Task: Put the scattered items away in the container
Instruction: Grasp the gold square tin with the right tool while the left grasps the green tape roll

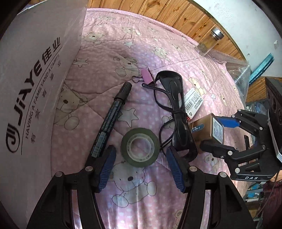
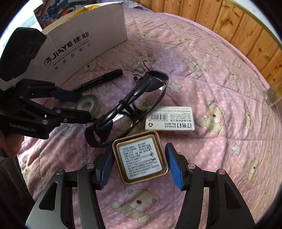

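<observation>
A white cardboard box stands at the left on the pink quilt. Beside it lie a black marker, a tape roll, dark glasses, a pink binder clip and a staples box. My left gripper is open, its fingertips on either side of the tape roll. My right gripper is open around a gold tin, whose labelled face is turned to the camera; the pads sit close to its sides. The left wrist view shows the right gripper at that tin.
A wooden headboard runs along the far side of the bed. A glass jar and bubble wrap lie at the far right corner. A hand holds the left gripper over the tape roll.
</observation>
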Demonstrator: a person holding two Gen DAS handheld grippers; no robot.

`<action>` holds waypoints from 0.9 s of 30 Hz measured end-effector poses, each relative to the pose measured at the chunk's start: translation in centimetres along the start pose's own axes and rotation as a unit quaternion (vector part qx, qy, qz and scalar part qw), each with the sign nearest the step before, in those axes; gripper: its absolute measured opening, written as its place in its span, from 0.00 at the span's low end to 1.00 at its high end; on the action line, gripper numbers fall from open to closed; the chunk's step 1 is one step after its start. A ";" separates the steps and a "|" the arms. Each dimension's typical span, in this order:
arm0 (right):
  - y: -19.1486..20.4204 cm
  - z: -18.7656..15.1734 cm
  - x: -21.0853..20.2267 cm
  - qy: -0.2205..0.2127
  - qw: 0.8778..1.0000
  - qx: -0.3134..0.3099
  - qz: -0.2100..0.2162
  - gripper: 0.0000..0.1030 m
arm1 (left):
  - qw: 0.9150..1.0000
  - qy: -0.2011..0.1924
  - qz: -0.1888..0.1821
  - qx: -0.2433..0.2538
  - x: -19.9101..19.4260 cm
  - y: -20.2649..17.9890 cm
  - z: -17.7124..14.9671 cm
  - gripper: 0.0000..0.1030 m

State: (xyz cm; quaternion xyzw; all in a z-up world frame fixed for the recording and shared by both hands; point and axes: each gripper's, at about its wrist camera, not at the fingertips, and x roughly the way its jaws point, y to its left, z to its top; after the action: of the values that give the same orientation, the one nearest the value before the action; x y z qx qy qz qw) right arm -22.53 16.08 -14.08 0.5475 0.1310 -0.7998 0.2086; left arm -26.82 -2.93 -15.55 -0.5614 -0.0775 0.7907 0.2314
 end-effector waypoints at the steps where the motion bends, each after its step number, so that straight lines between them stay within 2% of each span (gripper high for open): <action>1: -0.2 0.2 0.2 -0.002 1.000 -0.001 0.008 0.59 | 1.000 -0.002 0.002 0.000 0.1 0.1 0.3 0.59; 6: -1.5 0.5 0.9 -0.019 0.998 0.030 0.044 0.58 | 1.000 -0.011 0.002 0.013 0.3 0.0 0.9 0.60; 8: -1.7 0.2 0.8 -0.024 0.998 0.038 0.054 0.53 | 1.000 -0.013 0.008 0.020 0.2 0.0 1.0 0.60; 12: -1.9 -0.5 0.4 -0.039 0.996 0.052 0.054 0.53 | 0.999 -0.012 0.010 0.029 0.1 -0.4 0.4 0.60; 17: -2.9 -1.5 -0.1 -0.057 0.992 0.089 0.067 0.53 | 0.995 -0.031 0.050 0.084 0.0 -1.5 -1.0 0.57; 19: -3.2 -1.9 -0.2 -0.063 0.990 0.102 0.070 0.53 | 0.992 -0.037 0.062 0.101 0.0 -1.7 -1.4 0.52; 20: -3.3 -2.0 -0.4 -0.066 0.989 0.108 0.070 0.53 | 0.992 -0.037 0.062 0.102 -0.2 -1.6 -1.5 0.48; 27: -4.2 -3.3 -1.5 -0.088 0.982 0.149 0.069 0.51 | 0.992 -0.035 0.062 0.107 -1.2 -1.3 -2.5 0.47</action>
State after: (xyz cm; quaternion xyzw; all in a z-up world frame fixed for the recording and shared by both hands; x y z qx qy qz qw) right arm -21.37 21.52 -13.92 0.5073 -0.0471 -0.8392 0.1902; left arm -23.88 -2.63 -14.91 -0.5095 0.0340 0.8262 0.2380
